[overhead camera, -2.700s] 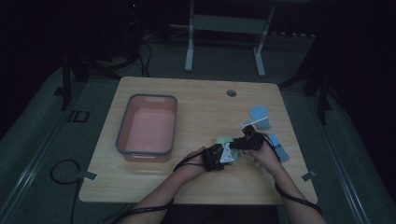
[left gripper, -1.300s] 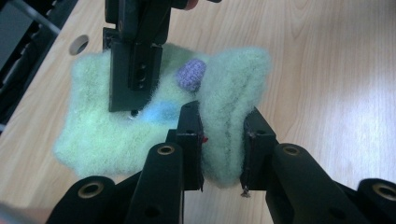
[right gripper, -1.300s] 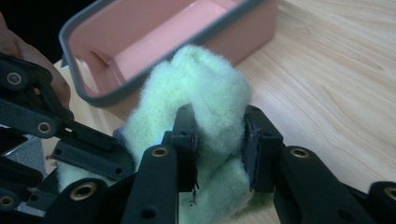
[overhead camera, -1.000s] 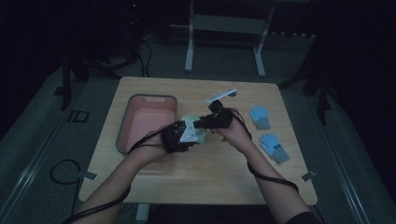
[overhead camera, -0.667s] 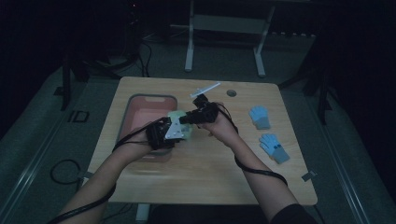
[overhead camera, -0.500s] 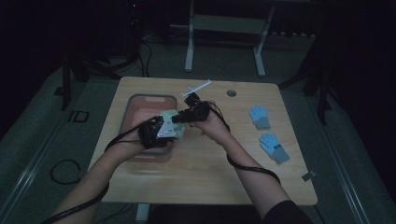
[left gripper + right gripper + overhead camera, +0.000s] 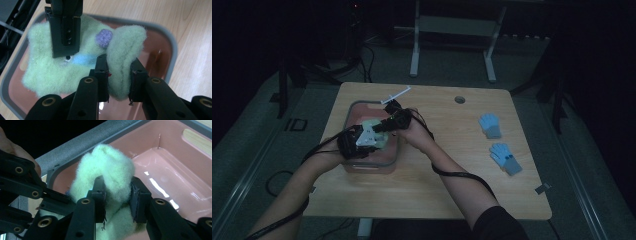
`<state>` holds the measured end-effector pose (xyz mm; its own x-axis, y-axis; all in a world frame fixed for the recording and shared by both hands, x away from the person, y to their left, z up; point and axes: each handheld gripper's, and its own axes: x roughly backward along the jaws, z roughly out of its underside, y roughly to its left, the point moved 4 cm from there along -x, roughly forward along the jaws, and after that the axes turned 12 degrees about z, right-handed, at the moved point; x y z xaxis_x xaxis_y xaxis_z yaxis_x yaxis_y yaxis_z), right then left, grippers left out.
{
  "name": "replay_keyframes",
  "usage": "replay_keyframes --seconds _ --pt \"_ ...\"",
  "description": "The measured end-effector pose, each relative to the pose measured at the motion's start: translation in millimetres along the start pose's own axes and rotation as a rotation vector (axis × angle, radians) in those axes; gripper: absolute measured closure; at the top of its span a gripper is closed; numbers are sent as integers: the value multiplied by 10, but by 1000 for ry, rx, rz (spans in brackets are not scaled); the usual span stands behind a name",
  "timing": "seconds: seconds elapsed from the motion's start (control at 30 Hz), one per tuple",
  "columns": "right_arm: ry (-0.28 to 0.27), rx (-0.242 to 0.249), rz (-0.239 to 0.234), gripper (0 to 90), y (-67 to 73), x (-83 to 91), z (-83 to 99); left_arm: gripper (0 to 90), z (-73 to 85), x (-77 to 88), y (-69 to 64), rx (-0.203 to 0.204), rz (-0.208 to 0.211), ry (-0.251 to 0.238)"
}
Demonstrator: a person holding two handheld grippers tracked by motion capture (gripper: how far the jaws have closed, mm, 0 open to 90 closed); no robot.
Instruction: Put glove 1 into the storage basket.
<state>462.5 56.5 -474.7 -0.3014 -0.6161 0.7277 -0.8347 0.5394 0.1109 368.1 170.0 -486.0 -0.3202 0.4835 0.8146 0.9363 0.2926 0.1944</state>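
Left gripper (image 7: 119, 75) and right gripper (image 7: 117, 197) both clamped on pale green fuzzy glove (image 7: 62, 65), held over pink bin (image 7: 362, 167), left-centre of table (image 7: 452, 185).

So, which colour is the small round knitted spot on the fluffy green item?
The spot is purple on the pale green fluffy item; the left gripper view shows it best.

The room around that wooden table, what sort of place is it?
Probably a lab or studio set up for recording handling work. The wooden table stands in a dark room on a grey floor, with cables trailing beside it and a metal stand behind. A person works with handheld grippers over a pink tub.
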Motion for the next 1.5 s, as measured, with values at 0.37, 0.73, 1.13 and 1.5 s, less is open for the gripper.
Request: replay_keyframes --seconds 0.37,0.73,1.13,1.5 --pt "55 -8 10 691 -35 -312 86 740 150 -261 72 19 50 49" --pt "117 -56 37 663 -179 -435 134 737 161 -467 224 51 118 91" --pt "145 -69 58 564 -269 -354 154 560 188 -601 287 108 165 166" --pt "68 -48 26 502 -202 -2 148 411 93 -316 283 236 99 62"
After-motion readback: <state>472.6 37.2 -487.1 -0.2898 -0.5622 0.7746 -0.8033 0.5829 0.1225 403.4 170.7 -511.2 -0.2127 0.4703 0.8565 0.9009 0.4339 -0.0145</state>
